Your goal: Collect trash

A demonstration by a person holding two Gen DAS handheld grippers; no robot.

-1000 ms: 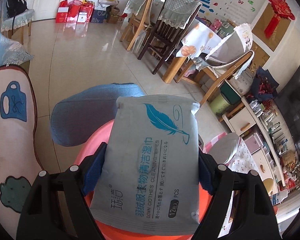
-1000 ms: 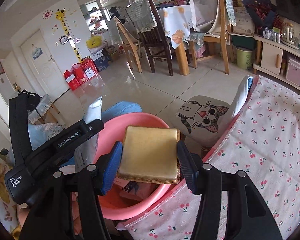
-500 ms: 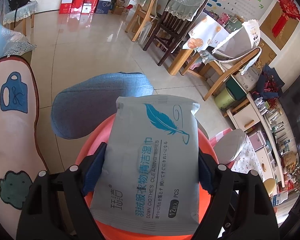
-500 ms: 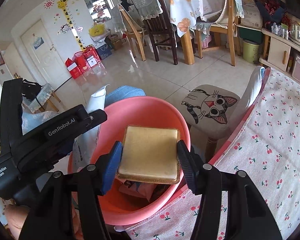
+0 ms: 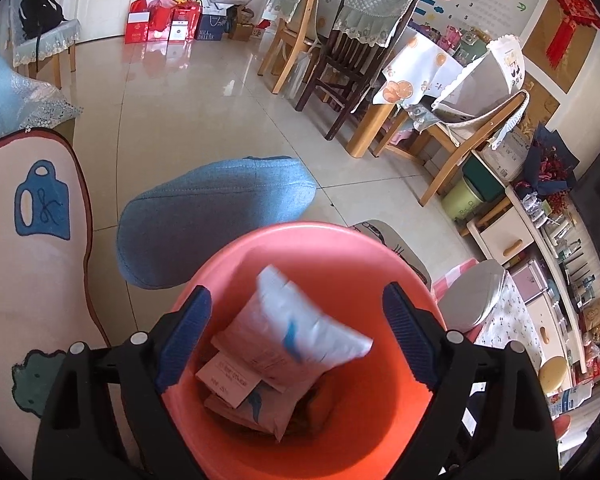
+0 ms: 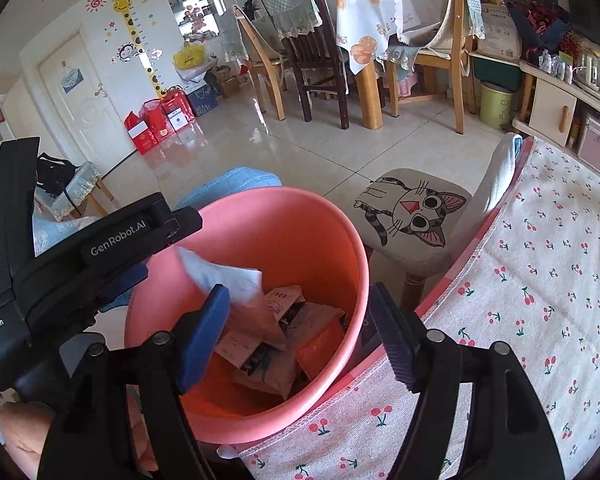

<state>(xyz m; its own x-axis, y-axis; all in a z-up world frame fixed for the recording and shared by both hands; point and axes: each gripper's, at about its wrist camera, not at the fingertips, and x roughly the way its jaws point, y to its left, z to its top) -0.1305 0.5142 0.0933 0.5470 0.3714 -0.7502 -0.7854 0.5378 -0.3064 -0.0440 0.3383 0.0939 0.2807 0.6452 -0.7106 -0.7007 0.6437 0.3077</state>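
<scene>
Pink bin (image 5: 300, 248) held the falling wipes pack (image 5: 300, 332). Both grippers, left (image 5: 296, 336) and right (image 6: 300, 336), were opening, empty (nothing between them). A bump might tip the bin.

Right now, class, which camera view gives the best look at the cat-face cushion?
The right wrist view: the cat-face cushion shows whole, face and all, beside the pink bin. The left wrist view catches only a sliver of it behind the bin's rim.
</scene>
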